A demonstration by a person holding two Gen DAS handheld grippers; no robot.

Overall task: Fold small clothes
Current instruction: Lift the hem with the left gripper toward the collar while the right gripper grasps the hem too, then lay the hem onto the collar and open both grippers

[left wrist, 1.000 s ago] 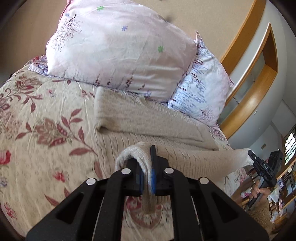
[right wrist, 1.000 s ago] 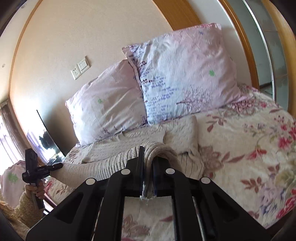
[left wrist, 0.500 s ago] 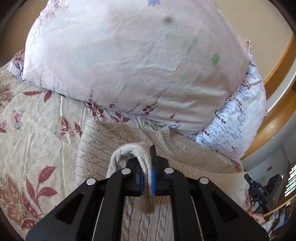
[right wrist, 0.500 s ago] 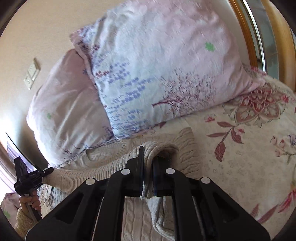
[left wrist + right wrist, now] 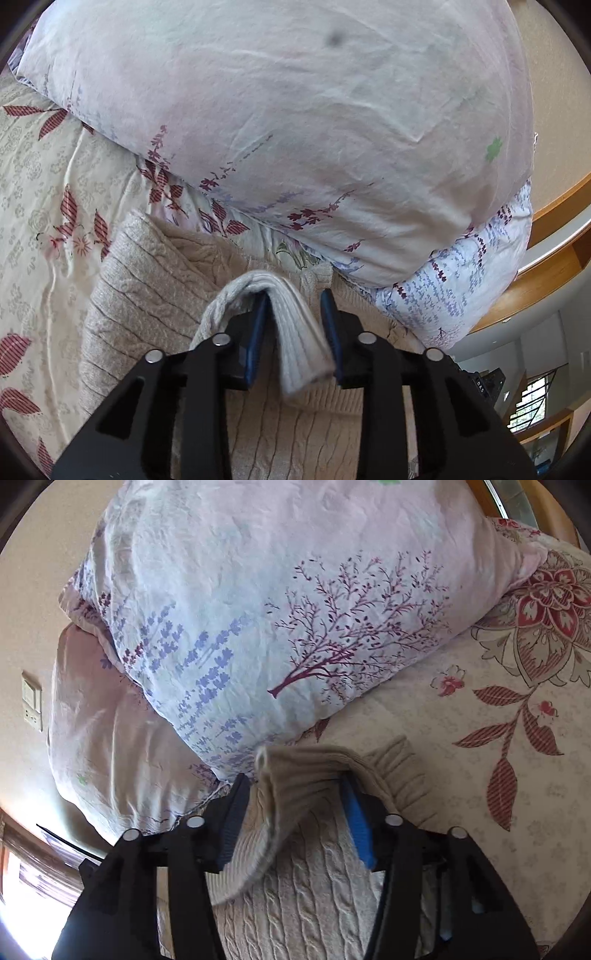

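Note:
A beige cable-knit sweater lies on the floral bedspread just below the pillows. Its ribbed edge is folded over onto its body. In the left wrist view that edge hangs loosely between the jaws of my left gripper, which are opening; the right pad stands apart from the cloth. In the right wrist view the sweater fills the foreground, and a flap of its ribbed edge droops between the jaws of my right gripper, also opening, with gaps on both sides.
A large pale pink pillow and a lavender-printed pillow rise right ahead of both grippers. The bedspread extends to the right. A wall socket and a wooden frame lie beyond.
Both grippers carried the sweater's edge up towards the pillows, folding it over. Their jaws, shut on the cloth before, have now parted and the cloth hangs loose between them.

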